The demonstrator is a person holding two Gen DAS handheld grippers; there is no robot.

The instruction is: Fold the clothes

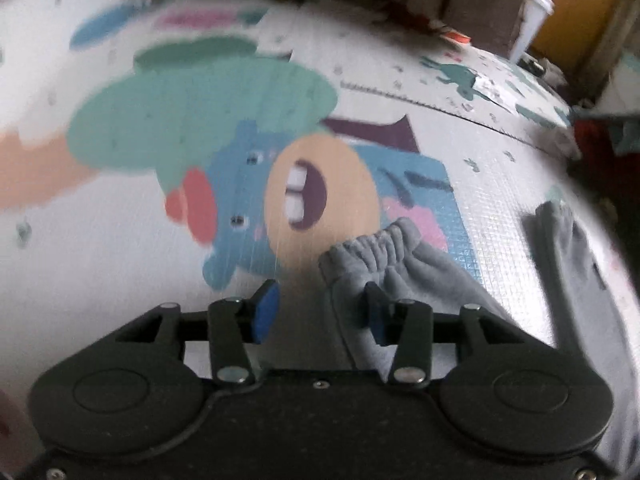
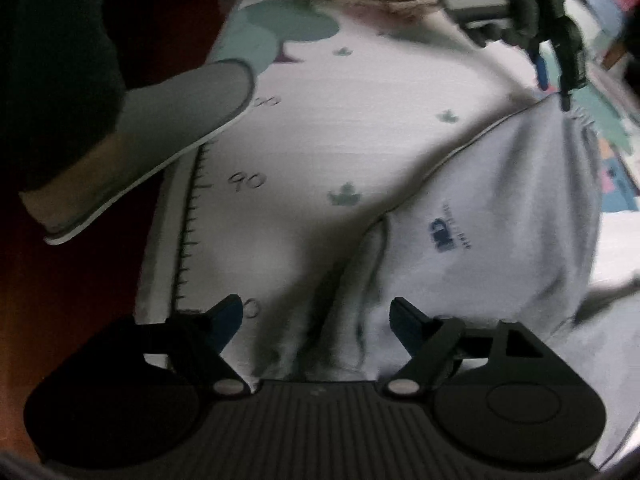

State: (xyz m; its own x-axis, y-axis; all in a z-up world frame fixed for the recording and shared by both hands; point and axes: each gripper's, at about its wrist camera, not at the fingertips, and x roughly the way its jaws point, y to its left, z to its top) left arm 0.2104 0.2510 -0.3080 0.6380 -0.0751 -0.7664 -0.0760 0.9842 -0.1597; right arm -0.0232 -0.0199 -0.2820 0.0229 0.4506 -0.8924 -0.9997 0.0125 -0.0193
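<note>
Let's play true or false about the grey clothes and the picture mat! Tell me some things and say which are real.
1. The left gripper is open. True.
2. The grey garment is folded into a neat square. False: it lies spread out and wrinkled.
3. The play mat shows a blue cartoon animal with two white teeth. True.
4. The right gripper is clamped shut on a red sock. False: it is open over the grey garment.
5. A grey slipper shows on the right camera's left side. True.

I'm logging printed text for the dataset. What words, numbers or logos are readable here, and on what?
"90": beside the ruler scale printed on the play mat.
Number above it: too blurred to read.
"0" by the right gripper: a cut-off number.
Dark blue logo and small lettering on the grey garment: too blurred to read.
Left wrist view: no text.
</note>
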